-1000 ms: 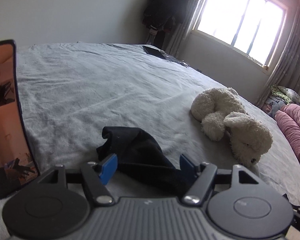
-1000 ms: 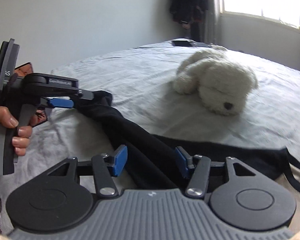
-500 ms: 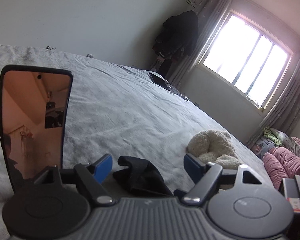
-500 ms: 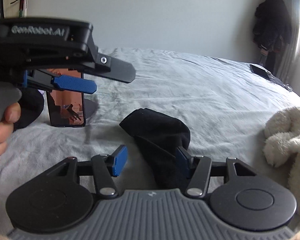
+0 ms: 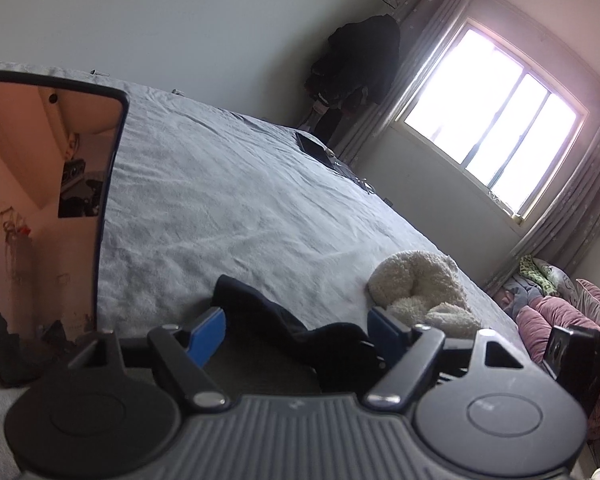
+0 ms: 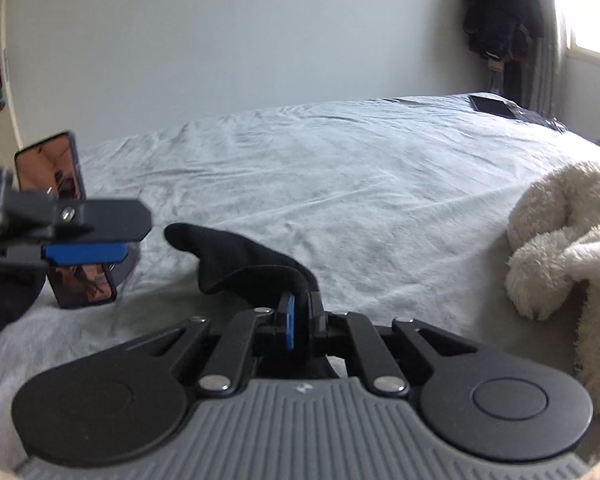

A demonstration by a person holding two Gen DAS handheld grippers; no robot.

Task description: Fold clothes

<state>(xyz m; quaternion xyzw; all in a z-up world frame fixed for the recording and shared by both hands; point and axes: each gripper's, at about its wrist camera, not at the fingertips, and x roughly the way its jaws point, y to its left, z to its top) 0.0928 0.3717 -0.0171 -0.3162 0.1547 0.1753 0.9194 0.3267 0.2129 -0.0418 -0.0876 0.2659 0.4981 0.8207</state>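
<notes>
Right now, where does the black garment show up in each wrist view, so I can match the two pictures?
Left wrist view: the black garment lies bottom centre on the bed, between the open blue pads of the left tool.
Right wrist view: it sits at centre, its near end pinched in the shut right tool.
Shared landmark: the white plush toy, right of the garment in both views.

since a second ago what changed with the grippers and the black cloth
The right gripper went from open around the black garment to shut on its edge. The left gripper let go of the cloth, now open with the fabric lying between its fingers. The plush toy, phone and bed stayed put.
</notes>
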